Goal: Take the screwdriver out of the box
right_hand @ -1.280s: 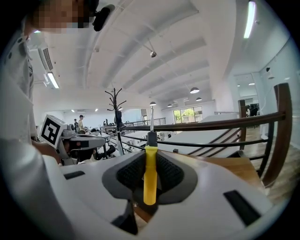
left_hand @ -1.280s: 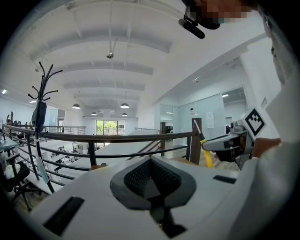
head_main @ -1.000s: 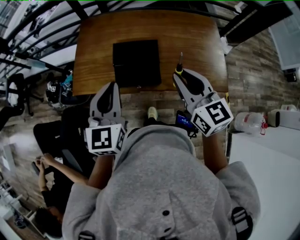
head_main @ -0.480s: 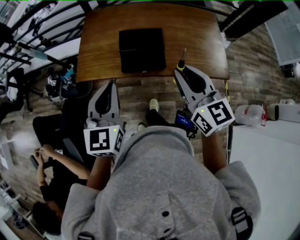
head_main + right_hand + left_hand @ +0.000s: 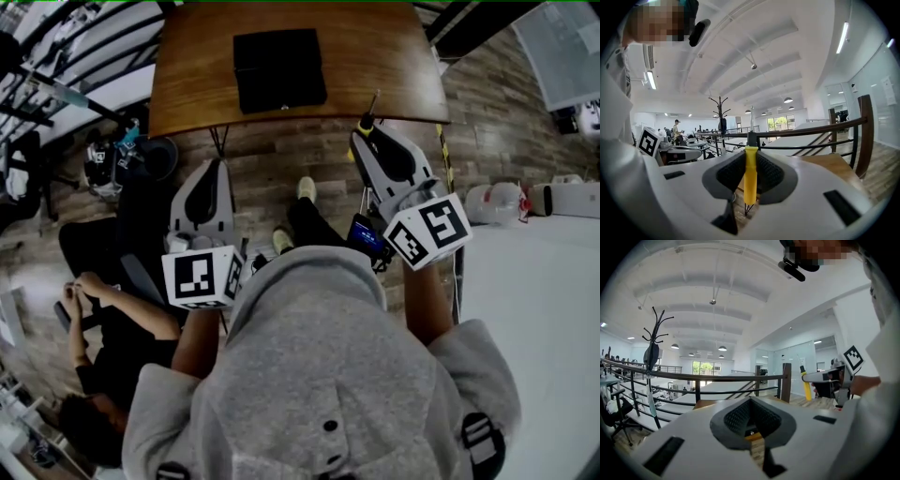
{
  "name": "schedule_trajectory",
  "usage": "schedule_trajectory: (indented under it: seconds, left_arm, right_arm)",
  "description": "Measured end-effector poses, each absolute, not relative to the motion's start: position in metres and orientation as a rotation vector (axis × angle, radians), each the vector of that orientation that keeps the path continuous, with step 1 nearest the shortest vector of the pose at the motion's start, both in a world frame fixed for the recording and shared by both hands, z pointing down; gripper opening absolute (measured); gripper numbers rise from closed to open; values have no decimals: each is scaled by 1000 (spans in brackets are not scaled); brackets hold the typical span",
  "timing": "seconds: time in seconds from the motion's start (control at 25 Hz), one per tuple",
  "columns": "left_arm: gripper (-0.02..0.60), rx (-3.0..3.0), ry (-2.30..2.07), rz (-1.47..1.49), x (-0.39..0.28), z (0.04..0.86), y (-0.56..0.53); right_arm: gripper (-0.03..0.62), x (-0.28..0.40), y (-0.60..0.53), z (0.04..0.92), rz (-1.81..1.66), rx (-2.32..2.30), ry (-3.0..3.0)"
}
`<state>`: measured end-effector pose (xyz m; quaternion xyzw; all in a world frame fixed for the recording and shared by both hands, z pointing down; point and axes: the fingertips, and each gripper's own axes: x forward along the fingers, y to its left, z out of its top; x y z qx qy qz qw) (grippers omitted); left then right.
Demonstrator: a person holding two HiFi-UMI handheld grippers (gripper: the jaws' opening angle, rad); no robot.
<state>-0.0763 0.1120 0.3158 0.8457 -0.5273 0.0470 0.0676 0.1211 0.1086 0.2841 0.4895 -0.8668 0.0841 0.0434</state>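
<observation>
The right gripper [image 5: 367, 139] is seen clamped on the screwdriver [image 5: 750, 177]. The yellow handle is pinched between the two grey pads [image 5: 771, 174] and stands upright across the jaws, with the dark metal shaft pointing up above them. The jaws are kept narrowly apart by the thickness of the handle.

The left gripper [image 5: 217, 171] is carried beside it on the person's left, well apart from the right one. Its jaws are closed together and nothing is held between them.

Both grippers are held out over the plank floor [image 5: 309, 155], short of the near edge of the wooden table [image 5: 384, 56]. In the head view only the tip of the shaft is seen to reach that edge, toward its right end.

The screwdriver is thus outside the black box [image 5: 279, 67]. The box lies flat on the table close to the near edge, about midway along it, and well apart from both grippers. Its lid appears shut.

Beyond the table a dark railing [image 5: 717, 377] is seen in the gripper views. A seated person [image 5: 112, 328] is visible on the floor side, at the lower left of the head view.
</observation>
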Motion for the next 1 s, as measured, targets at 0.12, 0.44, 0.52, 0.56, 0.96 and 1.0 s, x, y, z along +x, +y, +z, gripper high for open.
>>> schedule_trajectory:
  seconds: [0.12,0.44,0.52,0.56,0.96,1.0]
  left_arm:
    - [11,2560,-1582,134,-79,314,125]
    - [11,2568,-1592,129,-78,307,136]
    - [11,2561,-1601,130,-78,306,135]
    - [11,2558,-1604,132,-78,306,134]
    - [11,2546,-1629,164,-76,310,132]
    - [11,2545,-1634,163,-77,309,132]
  right_arm:
    - [81,121,125,280,245,1522,-2639]
    - [82,128,136,274,226,1571,-2627]
    - [83,127,135,276,230,1563,-2623]
    - [81,127,135,277,229,1561,-2619]
    - [82,127,133,280,207,1533,-2633]
    - [83,125,132,279,204,1530,-2636]
